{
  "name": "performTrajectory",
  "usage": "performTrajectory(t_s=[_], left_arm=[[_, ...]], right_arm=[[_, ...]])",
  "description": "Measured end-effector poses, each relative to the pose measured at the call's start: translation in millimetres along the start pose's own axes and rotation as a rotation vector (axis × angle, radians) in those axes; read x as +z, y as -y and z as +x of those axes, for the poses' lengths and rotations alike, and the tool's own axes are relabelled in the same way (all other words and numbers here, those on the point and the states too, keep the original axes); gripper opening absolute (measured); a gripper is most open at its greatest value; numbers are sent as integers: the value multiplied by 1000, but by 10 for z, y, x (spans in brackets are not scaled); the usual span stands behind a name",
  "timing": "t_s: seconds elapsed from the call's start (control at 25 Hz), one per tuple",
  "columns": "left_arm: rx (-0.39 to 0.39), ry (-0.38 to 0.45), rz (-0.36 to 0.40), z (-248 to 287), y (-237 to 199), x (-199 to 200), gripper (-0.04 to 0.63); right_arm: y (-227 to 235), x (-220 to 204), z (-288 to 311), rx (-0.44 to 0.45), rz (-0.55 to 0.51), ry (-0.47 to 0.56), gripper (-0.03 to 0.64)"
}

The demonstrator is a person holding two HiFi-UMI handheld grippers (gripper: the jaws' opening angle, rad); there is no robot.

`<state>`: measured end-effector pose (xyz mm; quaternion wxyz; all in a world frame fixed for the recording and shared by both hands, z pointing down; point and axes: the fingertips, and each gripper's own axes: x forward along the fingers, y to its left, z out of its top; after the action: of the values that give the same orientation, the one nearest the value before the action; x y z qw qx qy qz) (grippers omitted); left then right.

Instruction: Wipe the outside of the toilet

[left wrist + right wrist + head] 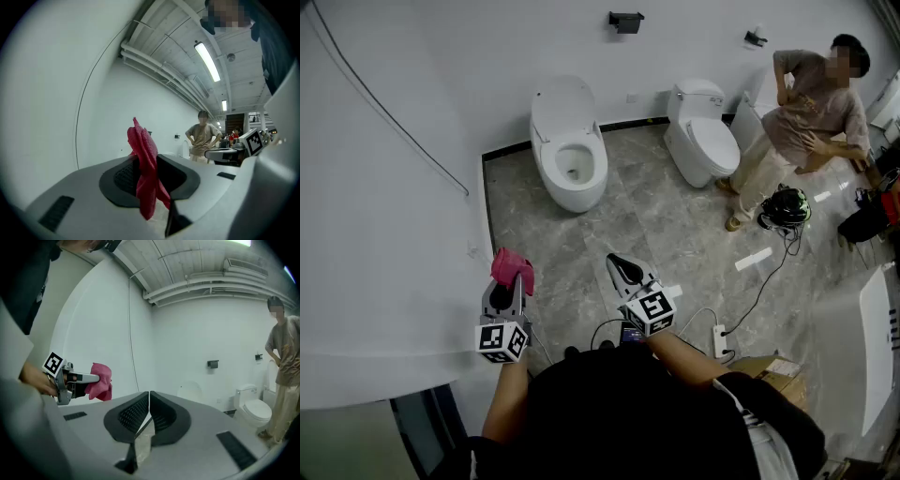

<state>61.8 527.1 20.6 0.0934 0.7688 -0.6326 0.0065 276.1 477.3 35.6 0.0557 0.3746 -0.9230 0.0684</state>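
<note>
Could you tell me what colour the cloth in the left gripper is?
The cloth is pinkish red, clearest in the left gripper view.

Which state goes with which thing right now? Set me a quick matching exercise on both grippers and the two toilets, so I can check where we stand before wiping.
Things:
1. left gripper
2. right gripper
3. tankless toilet
4. toilet with tank

States:
A. lid down
B. shut on the pink cloth
C. lid up, bowl open
D. shut, nothing between the jaws

Pairs: 1-B, 2-D, 3-C, 4-A
</note>
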Motion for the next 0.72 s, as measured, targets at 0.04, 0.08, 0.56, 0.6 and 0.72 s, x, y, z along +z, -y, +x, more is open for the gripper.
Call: performTrajectory(t_s=[0.04,0.08,0.56,0.6,0.72], left_arm=[[2,-2,-3,-18,15,0,120],[4,-3,-5,-30,22,-3,120],[62,-4,-15,-24,158,-84,120],[65,-8,-19,-21,158,-110,120],[77,-11,-26,-20,182,-135,120]], right_arm=[[14,-37,-13,-6,-1,-6,35],[26,-61,-20,-10,-1,-9,35],[283,-1,-173,21,16,54,37],[331,-38,-178,16,21,59,37],[410,-96,-204,29,25,55,37]])
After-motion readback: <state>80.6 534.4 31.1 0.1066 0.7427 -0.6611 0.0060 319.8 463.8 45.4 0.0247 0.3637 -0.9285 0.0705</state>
